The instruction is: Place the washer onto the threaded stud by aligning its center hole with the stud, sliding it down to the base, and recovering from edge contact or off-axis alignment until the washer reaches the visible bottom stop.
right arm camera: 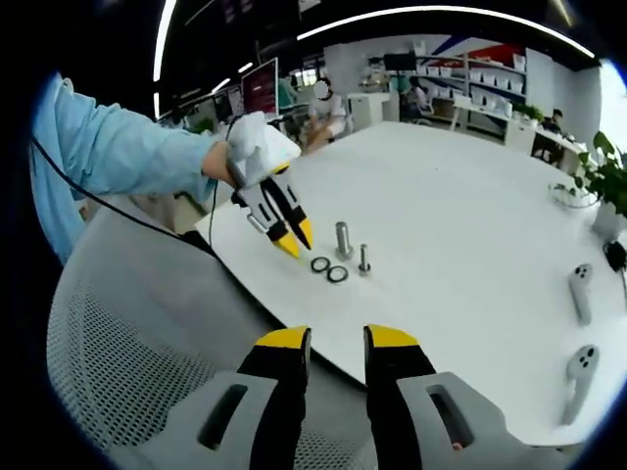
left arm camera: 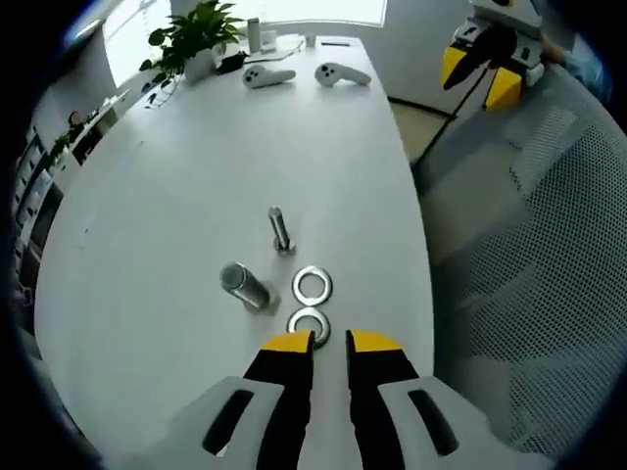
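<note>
Washers [left arm camera: 312, 285], stud [left arm camera: 279, 230]: shiny bare metal. Table [left arm camera: 176, 176]: smooth matt white. Chair [right arm camera: 127, 352]: grey mesh. Controllers [left arm camera: 343, 73]: white plastic.

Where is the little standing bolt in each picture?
Left gripper view: the bolt stands mid-picture, beyond the two washers.
Right gripper view: it stands mid-picture at, right of the washers.
Shared landmark: the metal cylinder beside the washers.

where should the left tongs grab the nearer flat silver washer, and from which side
Probably by its rim. The nearer flat silver washer lies flat on the white table, just ahead of the open left tongs, touching the second silver washer. Come down from above on its near edge, one tip in the centre hole, one outside.
</note>
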The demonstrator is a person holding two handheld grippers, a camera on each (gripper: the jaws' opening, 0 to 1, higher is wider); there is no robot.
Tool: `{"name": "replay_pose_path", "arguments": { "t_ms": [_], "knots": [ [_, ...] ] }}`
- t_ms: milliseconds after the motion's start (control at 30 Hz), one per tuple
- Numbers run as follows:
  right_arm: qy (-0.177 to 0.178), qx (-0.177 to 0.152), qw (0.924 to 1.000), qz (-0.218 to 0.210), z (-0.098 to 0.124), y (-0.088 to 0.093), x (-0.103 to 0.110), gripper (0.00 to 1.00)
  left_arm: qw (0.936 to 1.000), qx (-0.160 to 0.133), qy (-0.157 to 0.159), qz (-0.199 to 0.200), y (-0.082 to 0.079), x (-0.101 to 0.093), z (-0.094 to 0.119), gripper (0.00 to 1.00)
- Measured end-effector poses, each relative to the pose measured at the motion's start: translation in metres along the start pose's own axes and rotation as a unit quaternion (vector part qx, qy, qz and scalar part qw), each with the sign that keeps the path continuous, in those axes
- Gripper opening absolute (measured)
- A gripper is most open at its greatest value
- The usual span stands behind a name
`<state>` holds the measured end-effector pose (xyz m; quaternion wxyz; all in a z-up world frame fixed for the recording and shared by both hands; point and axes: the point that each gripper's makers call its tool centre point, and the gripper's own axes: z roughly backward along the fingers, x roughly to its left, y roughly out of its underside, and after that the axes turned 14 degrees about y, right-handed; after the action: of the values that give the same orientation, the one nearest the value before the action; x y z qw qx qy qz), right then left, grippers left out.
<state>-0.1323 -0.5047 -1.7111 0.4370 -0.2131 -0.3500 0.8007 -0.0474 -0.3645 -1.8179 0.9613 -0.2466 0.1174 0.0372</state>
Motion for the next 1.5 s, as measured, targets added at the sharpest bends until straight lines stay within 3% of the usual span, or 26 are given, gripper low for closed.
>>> {"name": "replay_pose_path", "arguments": {
  "t_ms": [100, 233, 333, 467, 633, 800, 1367, 1500],
  "knots": [
    [0.002, 0.004, 1.0000, 0.002, 0.000, 0.001, 0.001, 0.23, 0.9999, 0.008, -0.007, 0.009, 0.001, 0.008, -0.007, 0.16],
    [0.001, 0.013, 0.9993, 0.036, -0.002, 0.003, 0.003, 0.23, 0.9992, 0.038, -0.014, 0.004, 0.012, 0.017, -0.014, 0.20],
    [0.000, 0.010, 0.9994, 0.033, -0.001, 0.002, 0.003, 0.23, 0.9987, 0.040, -0.006, 0.032, 0.016, 0.018, -0.017, 0.23],
    [0.003, 0.007, 0.9997, 0.023, -0.001, 0.001, 0.001, 0.23, 0.9985, 0.045, -0.008, 0.029, 0.018, 0.023, -0.021, 0.25],
    [0.000, 0.008, 0.9997, 0.024, -0.001, 0.002, 0.002, 0.23, 0.9985, 0.049, -0.004, 0.024, 0.017, 0.022, -0.022, 0.23],
    [-0.005, 0.007, 0.9997, 0.022, -0.001, 0.001, 0.003, 0.23, 0.9972, 0.073, -0.014, -0.009, 0.016, 0.022, -0.023, 0.21],
    [-0.018, 0.003, 0.9995, 0.026, -0.001, 0.001, 0.008, 0.23, 0.9887, 0.149, -0.019, 0.001, 0.015, 0.022, -0.026, 0.22],
    [-0.021, 0.006, 0.9993, 0.031, -0.001, 0.002, 0.009, 0.23, 0.9885, 0.150, -0.015, 0.008, 0.016, 0.023, -0.025, 0.22]
  ]
}}
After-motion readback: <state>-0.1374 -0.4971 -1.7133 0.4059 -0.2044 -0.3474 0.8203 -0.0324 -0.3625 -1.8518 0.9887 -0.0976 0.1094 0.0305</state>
